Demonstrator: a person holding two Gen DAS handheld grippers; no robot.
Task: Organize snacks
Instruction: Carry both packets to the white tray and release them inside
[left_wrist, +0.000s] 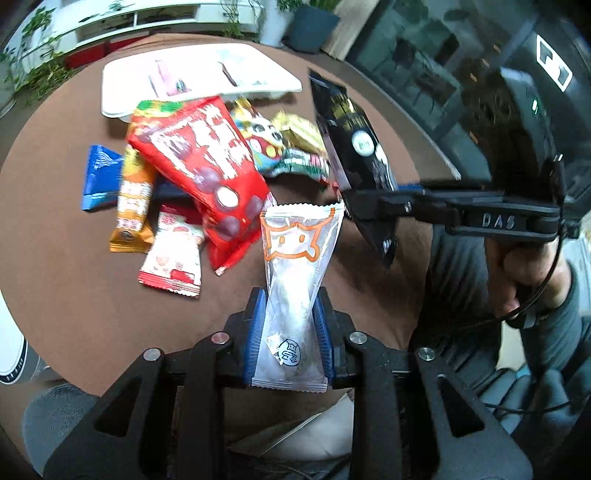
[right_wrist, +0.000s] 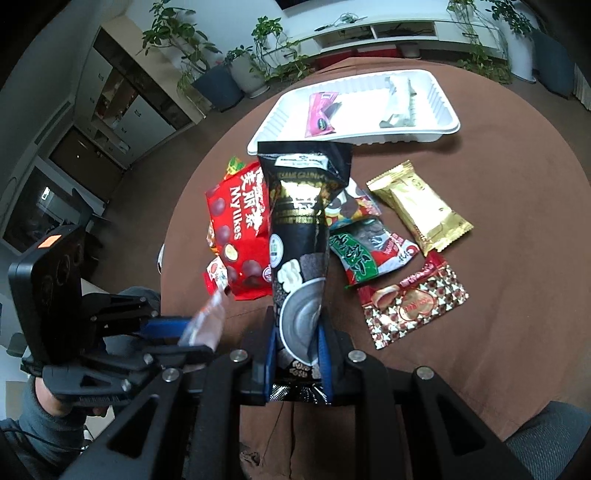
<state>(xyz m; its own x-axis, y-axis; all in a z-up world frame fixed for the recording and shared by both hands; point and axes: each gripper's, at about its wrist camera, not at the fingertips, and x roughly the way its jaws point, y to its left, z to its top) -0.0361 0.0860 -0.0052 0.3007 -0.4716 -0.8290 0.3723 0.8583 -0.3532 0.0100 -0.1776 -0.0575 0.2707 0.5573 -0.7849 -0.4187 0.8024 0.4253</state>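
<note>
Above the table (right_wrist: 498, 229), my left claw (left_wrist: 290, 325) pinches a light, crinkly silver packet (left_wrist: 295, 266) low down. My right claw (right_wrist: 297, 354) is clamped on the black pouch's (right_wrist: 299, 221) base; it looks floppy, probably slippery.

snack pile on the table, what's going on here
A person is sorting snacks with two handheld grippers. The left gripper is shut on a silver packet; the right gripper is shut on a black pouch. The white tray already holds two packets, and most snacks lie loose on the brown table.
</note>
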